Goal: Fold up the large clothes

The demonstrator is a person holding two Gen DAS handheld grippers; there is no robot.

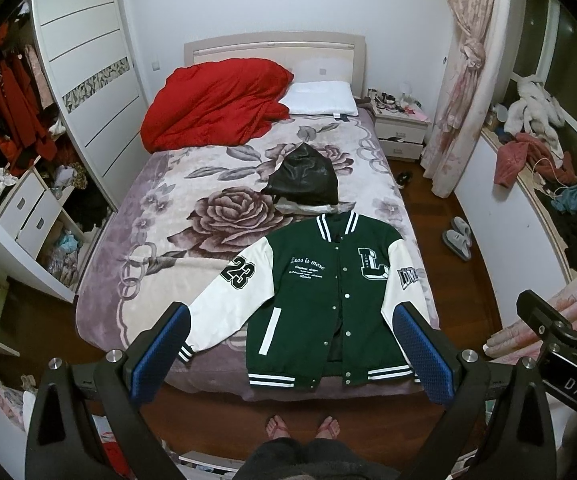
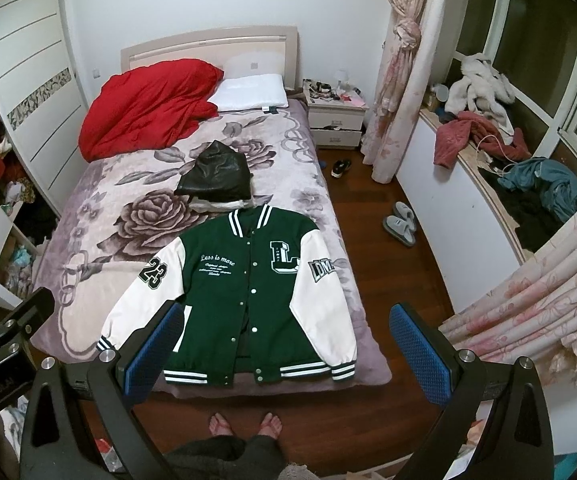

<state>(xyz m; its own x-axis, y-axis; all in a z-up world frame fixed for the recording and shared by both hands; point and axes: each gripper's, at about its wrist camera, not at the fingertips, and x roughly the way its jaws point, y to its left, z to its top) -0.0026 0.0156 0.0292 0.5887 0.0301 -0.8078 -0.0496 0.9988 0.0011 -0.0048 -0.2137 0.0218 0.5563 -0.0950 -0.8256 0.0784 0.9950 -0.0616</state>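
Left wrist view: green varsity jacket [image 1: 320, 304] lies flat, front up, at the foot end of the bed [image 1: 160, 240], snapped shut, sleeves spread. Black folded garment [image 1: 304, 180] sits just beyond the jacket's collar. Left gripper [image 1: 294, 354] spread wide, holding nothing, above the jacket hem. Right gripper [image 2: 284, 350] likewise released, empty.

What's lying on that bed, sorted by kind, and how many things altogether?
Jackets: 2, the green varsity jacket and the folded black jacket
Duvets: 1, the red duvet
Pillows: 1, the white pillow
Total: 4
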